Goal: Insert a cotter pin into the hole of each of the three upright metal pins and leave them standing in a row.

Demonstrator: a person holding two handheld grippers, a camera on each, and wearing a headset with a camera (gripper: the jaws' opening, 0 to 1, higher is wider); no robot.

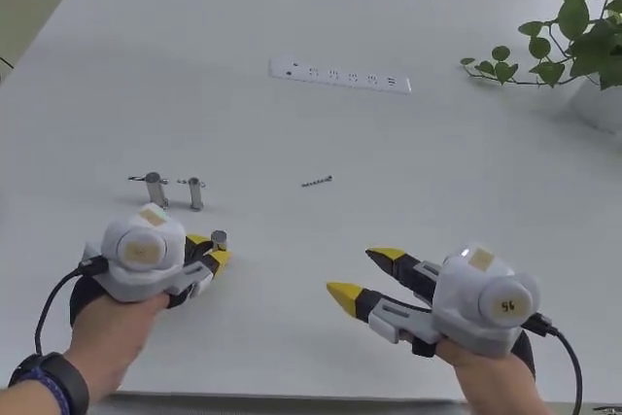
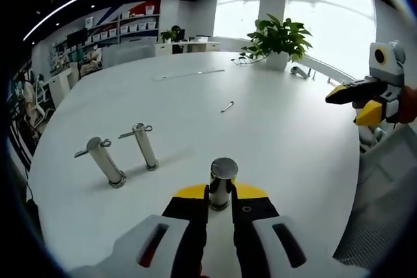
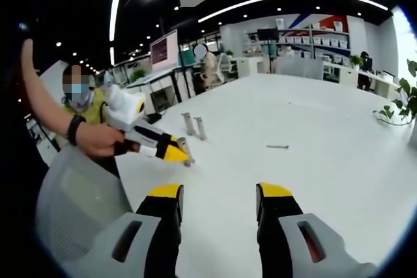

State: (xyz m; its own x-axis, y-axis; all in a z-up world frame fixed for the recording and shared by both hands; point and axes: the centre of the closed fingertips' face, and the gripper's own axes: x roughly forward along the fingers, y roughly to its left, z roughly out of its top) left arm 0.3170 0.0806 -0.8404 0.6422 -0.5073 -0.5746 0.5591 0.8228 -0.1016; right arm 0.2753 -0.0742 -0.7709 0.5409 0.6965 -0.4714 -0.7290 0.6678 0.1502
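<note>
**Head view, near to far.** At lower left, the left gripper (image 1: 208, 251), held in a hand, has its yellow-tipped jaws drawn narrow and clamped on the third metal pin (image 1: 219, 238). This pin stands upright on the white counter (image 1: 292, 337) between the tips. In the left gripper view the same pin rises at lower centre, gripped low on its shaft, with its round head above the jaws.

At lower right, the right gripper (image 1: 364, 276) has its jaws spread wide and holds nothing. Its tips point toward the upper left, well apart from the held pin.

Just above the left gripper, the left fitted pin (image 1: 154, 189) and the right fitted pin (image 1: 195, 192) stand upright side by side. Each carries a cotter pin through its top.

At frame centre, the loose cotter pin (image 1: 317, 182) lies flat on the counter. It is to the right of the standing pins and apart from both grippers.

A white power strip (image 1: 340, 76) lies at upper centre, and a potted plant (image 1: 573, 41) stands at upper right.
</note>
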